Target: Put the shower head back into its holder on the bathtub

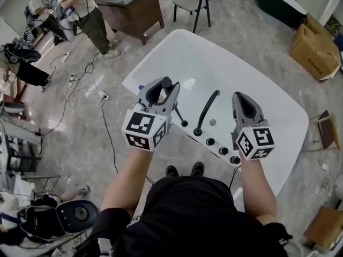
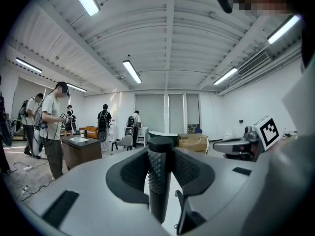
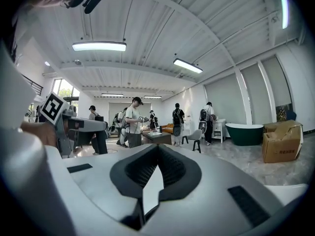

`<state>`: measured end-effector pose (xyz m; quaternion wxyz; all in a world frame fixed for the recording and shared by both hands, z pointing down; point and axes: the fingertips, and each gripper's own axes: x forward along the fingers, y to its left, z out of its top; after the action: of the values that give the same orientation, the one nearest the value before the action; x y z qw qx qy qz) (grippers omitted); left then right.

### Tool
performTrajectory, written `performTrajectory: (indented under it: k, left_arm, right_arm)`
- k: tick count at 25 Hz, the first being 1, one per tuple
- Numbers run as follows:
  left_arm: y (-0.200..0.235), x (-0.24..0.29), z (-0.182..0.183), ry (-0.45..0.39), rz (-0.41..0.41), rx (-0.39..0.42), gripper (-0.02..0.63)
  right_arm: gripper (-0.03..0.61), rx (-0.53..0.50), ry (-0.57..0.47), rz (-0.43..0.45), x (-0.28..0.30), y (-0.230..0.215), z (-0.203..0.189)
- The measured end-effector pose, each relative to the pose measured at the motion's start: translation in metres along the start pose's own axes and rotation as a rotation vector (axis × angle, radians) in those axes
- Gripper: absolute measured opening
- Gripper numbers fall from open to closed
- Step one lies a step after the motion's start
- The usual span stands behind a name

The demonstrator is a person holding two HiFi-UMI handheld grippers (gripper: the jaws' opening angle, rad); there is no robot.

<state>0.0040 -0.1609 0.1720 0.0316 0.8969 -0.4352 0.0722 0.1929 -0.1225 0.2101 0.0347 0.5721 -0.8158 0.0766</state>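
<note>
The white bathtub [image 1: 252, 79] lies in front of me, with a curved black faucet [image 1: 206, 111] and black knobs [image 1: 223, 151] on its near rim. My left gripper [image 1: 163, 83] is over that near rim, shut on the black shower head [image 1: 167, 82]. A thin black line runs down from the shower head to a fitting [image 1: 185, 123] on the rim. In the left gripper view the shower head's studded black handle [image 2: 160, 181] stands upright between the jaws of the left gripper [image 2: 161, 144]. My right gripper [image 1: 241, 96] hovers above the knobs, shut and holding nothing [image 3: 156, 149].
Cardboard boxes [image 1: 313, 44] stand beyond the tub at right. A chair [image 1: 195, 1] and a brown desk [image 1: 131, 7] are at the back, with people [image 1: 80, 15] at upper left. Cables [image 1: 80, 84] trail over the floor on the left. A dark green tub [image 3: 244, 132] stands far off.
</note>
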Motion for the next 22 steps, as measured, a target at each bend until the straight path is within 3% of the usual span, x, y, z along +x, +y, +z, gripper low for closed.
performTrajectory:
  k: [5,13,22]
  left_arm:
    - [-0.013,0.022,-0.037,0.040,0.041,-0.017,0.141]
    - [0.008,0.052,-0.102,0.106,0.064,-0.053,0.141]
    - [0.017,0.077,-0.165,0.176,-0.008,-0.099,0.141]
  right_arm:
    - [0.014,-0.014,0.001,0.029,-0.002,-0.021,-0.003]
    - [0.014,-0.002,0.051,0.022,0.027,-0.025,-0.024]
    - [0.014,0.059,0.115,-0.015,0.054,-0.031,-0.078]
